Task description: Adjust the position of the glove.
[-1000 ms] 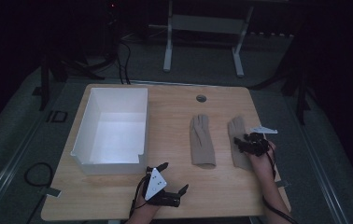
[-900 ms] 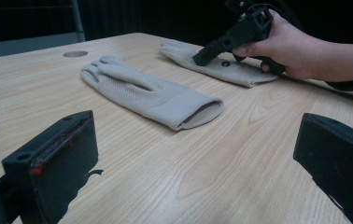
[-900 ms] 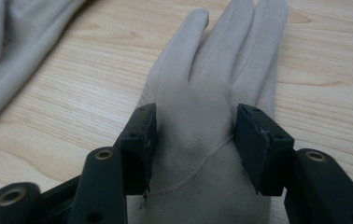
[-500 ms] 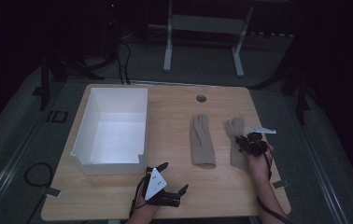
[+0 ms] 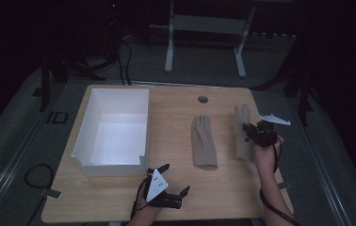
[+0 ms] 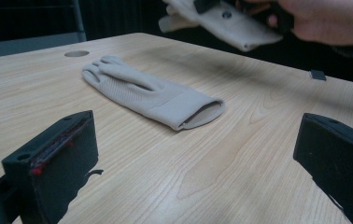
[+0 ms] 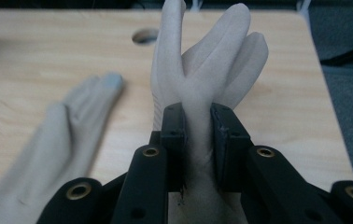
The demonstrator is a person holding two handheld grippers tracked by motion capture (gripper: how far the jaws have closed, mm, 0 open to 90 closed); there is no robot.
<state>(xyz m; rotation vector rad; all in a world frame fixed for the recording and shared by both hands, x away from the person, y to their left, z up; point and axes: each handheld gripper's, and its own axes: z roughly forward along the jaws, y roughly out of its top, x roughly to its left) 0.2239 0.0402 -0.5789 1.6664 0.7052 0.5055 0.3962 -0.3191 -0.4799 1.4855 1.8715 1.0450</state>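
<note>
The right claw (image 7: pixel 197 116) had just been closing, and in the right gripper view its jaws were pinched on the beige glove (image 7: pixel 202 79) across the palm, the cloth bunched between the pads and the glove's fingers fanned upward past them. Set against the frames from a second earlier, when that glove lay flat at the right of the worktop (image 5: pixel 223 188), the change was plain: in the high view the right claw (image 5: pixel 256 133) sat a little higher in the frame and the held glove (image 5: pixel 243 132) hung from it, its cuff end trailing toward the wood. The left gripper view bore this out, with the glove (image 6: pixel 221 21) at the top of the frame, off the surface. My reading was that the pick had succeeded and a carry could follow, likely toward the white box (image 5: pixel 112 129) at centre left.

The second glove (image 5: pixel 203 141) lay flat in the middle of the high view, untouched. The left claw (image 5: pixel 166 181) rested at the bottom centre with its jaws spread wide, nothing between them, as the left gripper view confirmed.

Hard to judge: whether the held glove's cuff had fully cleared the worktop, since the room was dim and the person's right hand covered part of it. The nearer glove (image 7: pixel 58 140) in the right gripper view was blurred.
</note>
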